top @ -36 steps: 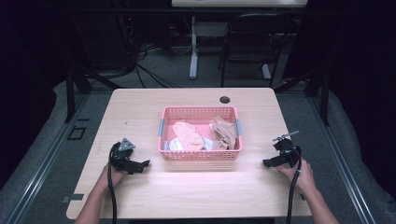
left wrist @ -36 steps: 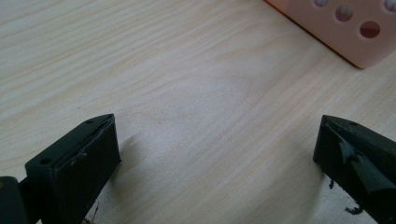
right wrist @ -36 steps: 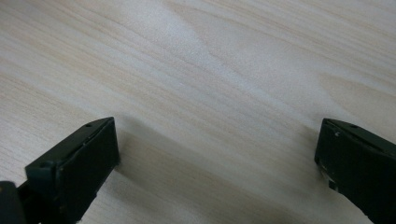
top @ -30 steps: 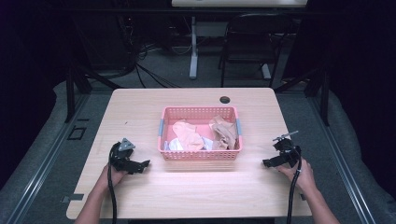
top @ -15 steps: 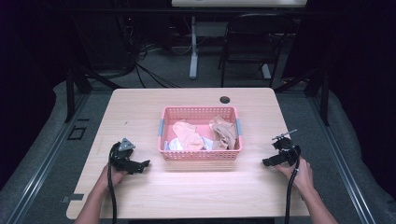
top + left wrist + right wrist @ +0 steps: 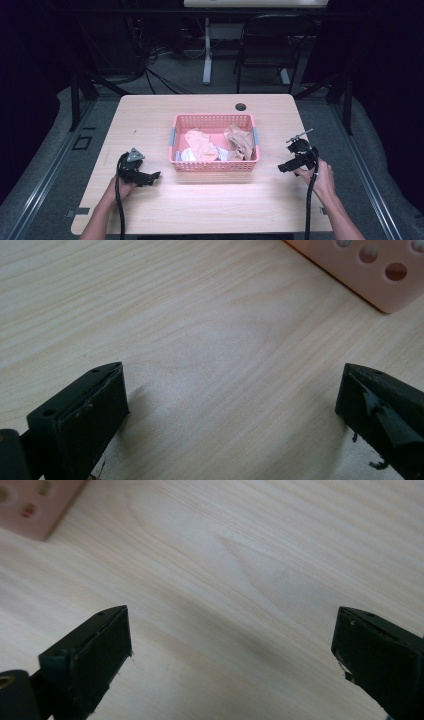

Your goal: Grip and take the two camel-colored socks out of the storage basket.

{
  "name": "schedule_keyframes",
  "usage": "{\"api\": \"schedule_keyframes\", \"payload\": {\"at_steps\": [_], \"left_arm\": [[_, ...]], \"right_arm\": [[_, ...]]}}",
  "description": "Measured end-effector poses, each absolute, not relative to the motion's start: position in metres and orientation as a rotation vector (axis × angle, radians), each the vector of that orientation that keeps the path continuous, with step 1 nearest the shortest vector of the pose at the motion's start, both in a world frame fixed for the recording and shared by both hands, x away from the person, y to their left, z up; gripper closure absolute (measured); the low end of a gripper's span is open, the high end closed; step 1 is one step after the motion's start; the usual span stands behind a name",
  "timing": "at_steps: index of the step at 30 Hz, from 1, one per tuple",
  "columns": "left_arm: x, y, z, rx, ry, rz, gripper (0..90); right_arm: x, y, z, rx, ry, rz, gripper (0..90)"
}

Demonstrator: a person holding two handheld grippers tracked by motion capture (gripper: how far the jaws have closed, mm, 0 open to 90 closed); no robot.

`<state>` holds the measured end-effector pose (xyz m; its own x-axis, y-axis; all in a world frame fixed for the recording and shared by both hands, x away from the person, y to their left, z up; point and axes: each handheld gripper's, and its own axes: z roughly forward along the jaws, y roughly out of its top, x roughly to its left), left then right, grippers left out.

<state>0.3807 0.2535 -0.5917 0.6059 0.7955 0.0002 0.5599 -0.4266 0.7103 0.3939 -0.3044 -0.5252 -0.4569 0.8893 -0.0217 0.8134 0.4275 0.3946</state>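
From above, you had the left gripper (image 6: 155, 175) low over the table (image 6: 210, 210), just left of the basket's near left corner, its jaws pointed toward the basket (image 6: 214, 167) and apart from it. Your right gripper (image 6: 281, 169) sat on the other side, near the basket's near right corner, also aimed inward and not touching it. The pink basket stood at the middle of the table, with crumpled cloths (image 6: 202, 145) inside it: a peach one toward the middle, a tan one at the right, and a bit of pale cloth at the near wall. A small dark hole (image 6: 240, 106) marked the table beyond the basket. In the left gripper view, your left gripper (image 6: 232, 405) had its jaws spread wide with nothing between them but bare wood; a corner of the basket (image 6: 370, 275), with its round holes, lay ahead at the upper right, clear of the jaws. In the right gripper view, your right gripper (image 6: 232, 645) was likewise released, jaws wide and gripping nothing, over bare wood, and a corner of the basket (image 6: 37, 502) showed at the upper left, well ahead of the left jaw.
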Motion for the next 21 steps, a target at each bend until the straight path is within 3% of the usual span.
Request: {"api": "schedule_keyframes", "payload": {"at_steps": [21], "left_arm": [[0.381, 0.253, -0.592, 2.147, 1.061, 0.443, 0.0]], "right_arm": [[0.392, -0.275, -0.462, 1.379, 2.531, 0.614, 3.5]]}}
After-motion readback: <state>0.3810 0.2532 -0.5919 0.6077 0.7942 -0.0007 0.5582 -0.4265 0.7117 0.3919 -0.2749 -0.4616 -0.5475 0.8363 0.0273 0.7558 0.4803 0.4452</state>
